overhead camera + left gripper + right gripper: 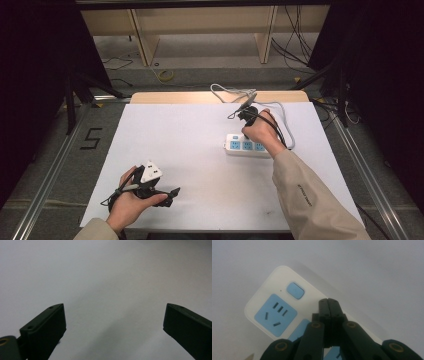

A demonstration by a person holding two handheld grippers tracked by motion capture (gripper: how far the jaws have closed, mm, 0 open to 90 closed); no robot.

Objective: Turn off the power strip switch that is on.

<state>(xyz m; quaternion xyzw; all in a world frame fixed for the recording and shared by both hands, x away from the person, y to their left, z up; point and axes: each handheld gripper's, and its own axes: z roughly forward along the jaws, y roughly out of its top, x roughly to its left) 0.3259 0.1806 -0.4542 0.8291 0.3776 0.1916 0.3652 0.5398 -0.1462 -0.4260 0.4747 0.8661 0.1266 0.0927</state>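
Note:
A white power strip (pixel 245 146) with blue sockets lies right of centre on the white table cover (pixel 190 145). Its white cable (pixel 227 92) loops toward the back edge. A hand (pixel 262 131) holds my right gripper (pixel 328 301) just above the strip's left end. That gripper is shut with nothing between its jaws, and its tips hover beside the blue switch button (pixel 295 290) and one blue socket (pixel 275 315). My left gripper (pixel 171 196) rests near the front left of the table, held in the other hand. In its own view the left gripper (pixel 114 306) is open over bare white surface.
A strip of wooden table edge (pixel 165 96) shows behind the white cover. Beyond it stand a wooden shelf frame (pixel 145 40) and loose cables on the floor (pixel 165 75). Metal rails (pixel 47 170) run along both sides of the table.

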